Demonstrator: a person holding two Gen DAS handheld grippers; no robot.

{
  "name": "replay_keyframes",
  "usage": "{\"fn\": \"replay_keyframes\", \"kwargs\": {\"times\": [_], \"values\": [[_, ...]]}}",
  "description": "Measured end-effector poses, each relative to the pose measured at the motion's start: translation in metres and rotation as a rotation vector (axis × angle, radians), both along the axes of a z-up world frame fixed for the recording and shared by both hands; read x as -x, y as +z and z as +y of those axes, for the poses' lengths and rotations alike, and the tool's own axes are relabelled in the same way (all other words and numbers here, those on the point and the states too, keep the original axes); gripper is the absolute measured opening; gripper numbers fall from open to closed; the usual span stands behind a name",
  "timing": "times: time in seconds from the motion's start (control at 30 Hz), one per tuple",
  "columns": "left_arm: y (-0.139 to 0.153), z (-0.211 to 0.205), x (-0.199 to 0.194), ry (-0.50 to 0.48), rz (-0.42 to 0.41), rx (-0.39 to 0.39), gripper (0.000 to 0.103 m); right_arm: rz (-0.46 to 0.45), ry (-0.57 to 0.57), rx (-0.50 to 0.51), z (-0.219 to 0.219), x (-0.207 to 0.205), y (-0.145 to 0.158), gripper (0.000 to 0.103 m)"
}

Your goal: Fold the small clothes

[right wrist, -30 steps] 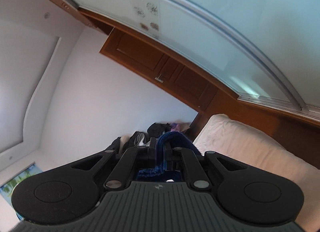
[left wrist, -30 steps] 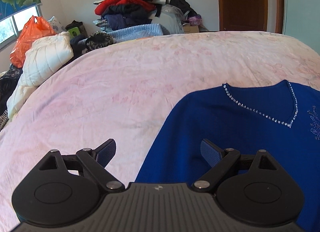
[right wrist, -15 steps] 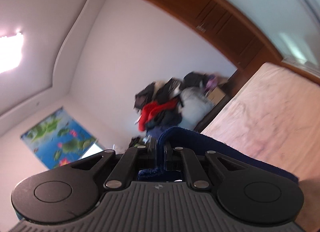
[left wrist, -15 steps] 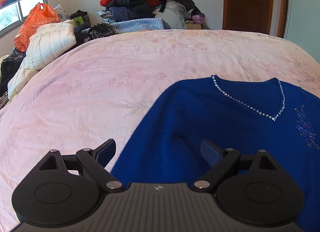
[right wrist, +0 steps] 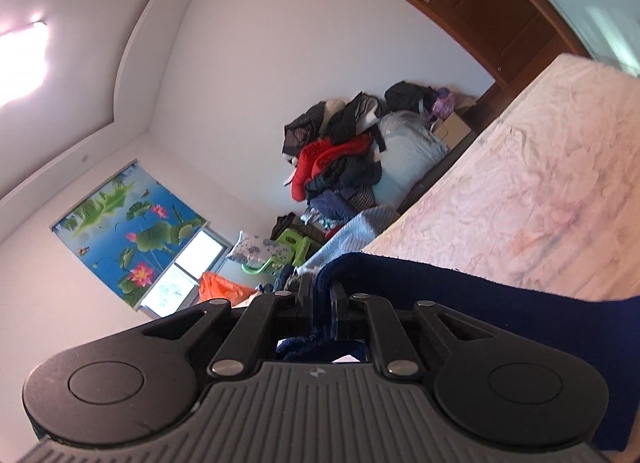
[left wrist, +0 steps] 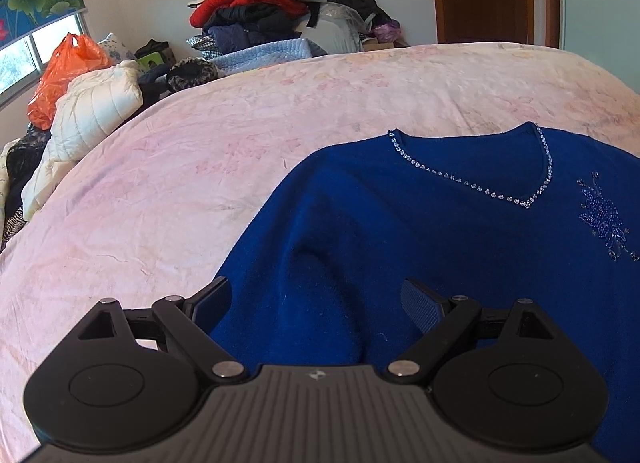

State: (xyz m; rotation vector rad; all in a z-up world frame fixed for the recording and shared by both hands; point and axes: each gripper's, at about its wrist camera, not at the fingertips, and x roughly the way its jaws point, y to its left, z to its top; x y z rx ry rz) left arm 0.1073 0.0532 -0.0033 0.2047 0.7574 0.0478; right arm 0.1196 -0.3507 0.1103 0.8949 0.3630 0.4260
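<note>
We see a blue sweater [left wrist: 460, 247] spread front-up on the bed [left wrist: 200, 167], lying toward the bed's right side in the left wrist view, its V-neck trimmed with small stones and pointing toward the far edge. The left gripper [left wrist: 316, 303] hangs low over the sweater's near-left part with its jaws spread wide and nothing between them; the left pad sits just over the sweater's edge where it meets the pink sheet. The right gripper [right wrist: 322, 295] is tilted sideways and its jaws are pinching a fold of the same blue sweater [right wrist: 460, 291], which trails off to the right across the bed [right wrist: 540, 191]. Beyond the bed's far edge we see a pile of clothes [left wrist: 260, 11] against the wall, and an orange bag [left wrist: 64, 71] near the window.
</note>
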Motion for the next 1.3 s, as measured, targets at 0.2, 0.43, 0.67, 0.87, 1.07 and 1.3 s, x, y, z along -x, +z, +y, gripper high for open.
{"fn": "replay_keyframes", "kwargs": {"times": [0.2, 0.43, 0.67, 0.87, 1.07, 1.3], "values": [[-0.005, -0.003, -0.006, 0.047, 0.025, -0.023, 0.092, 0.015, 0.108, 0.026, 0.047, -0.001, -0.016, 0.014], [-0.011, -0.007, -0.005, 0.064, 0.039, -0.026, 0.092, 0.091, 0.191, 0.073, 0.097, -0.004, -0.044, 0.014], [-0.013, -0.007, -0.005, 0.076, 0.049, -0.034, 0.092, 0.125, 0.224, 0.07, 0.1, -0.003, -0.056, 0.014], [-0.013, -0.005, -0.006, 0.086, 0.056, -0.031, 0.092, 0.126, 0.262, 0.095, 0.109, -0.004, -0.049, 0.014], [-0.014, -0.003, -0.008, 0.094, 0.06, -0.03, 0.092, 0.132, 0.302, 0.122, 0.126, -0.009, -0.048, 0.014], [-0.006, 0.013, -0.003, 0.129, 0.039, -0.02, 0.092, 0.152, 0.359, 0.138, 0.147, -0.019, -0.05, 0.014]]}}
